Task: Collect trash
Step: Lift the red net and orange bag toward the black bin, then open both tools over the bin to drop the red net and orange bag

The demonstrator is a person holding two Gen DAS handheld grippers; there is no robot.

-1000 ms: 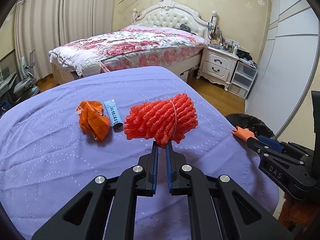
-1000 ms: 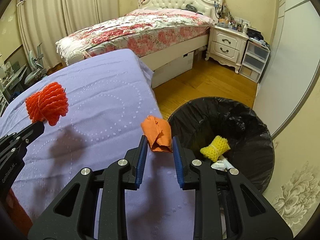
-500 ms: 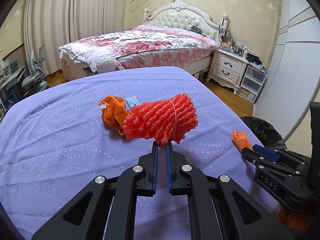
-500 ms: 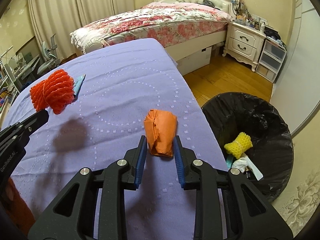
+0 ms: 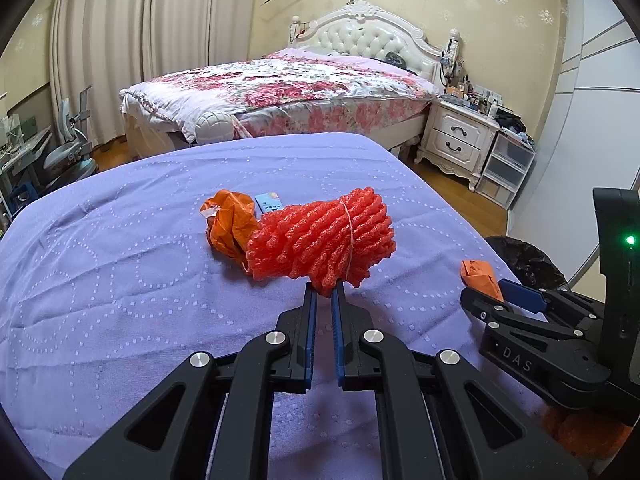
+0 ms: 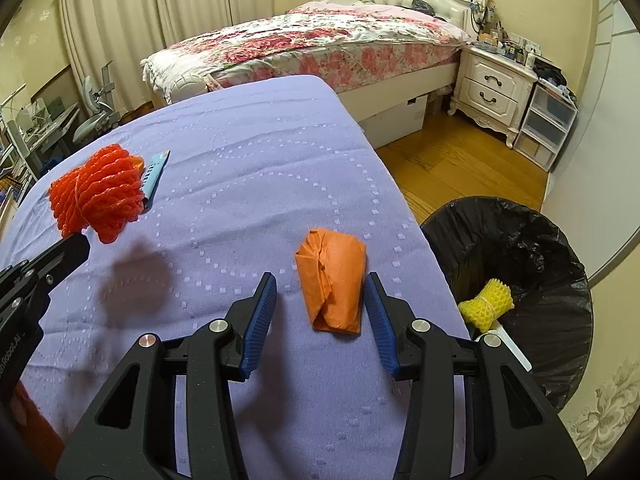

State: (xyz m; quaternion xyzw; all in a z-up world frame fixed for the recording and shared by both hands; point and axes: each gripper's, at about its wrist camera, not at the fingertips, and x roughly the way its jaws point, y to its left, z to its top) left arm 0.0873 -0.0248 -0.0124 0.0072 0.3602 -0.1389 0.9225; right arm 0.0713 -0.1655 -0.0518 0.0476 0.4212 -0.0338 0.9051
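Foam net roll (image 5: 324, 240) sat before crumpled bag (image 5: 228, 224) and tube (image 5: 269, 201) on table (image 5: 120, 280); bin (image 6: 516, 280) right of table, foam net (image 6: 486, 306) inside.

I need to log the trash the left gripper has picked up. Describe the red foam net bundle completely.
The red foam net bundle is a roll of ribbed, spongy mesh, the kind that looks like fruit packing sleeve, cinched around its middle by a thin band. It lies roughly sideways, raised above the purple dotted cloth, casting a shadow below. The left gripper pinches its lower edge between blue-padded fingers. Behind it lie a crumpled orange wrapper and a light blue packet.
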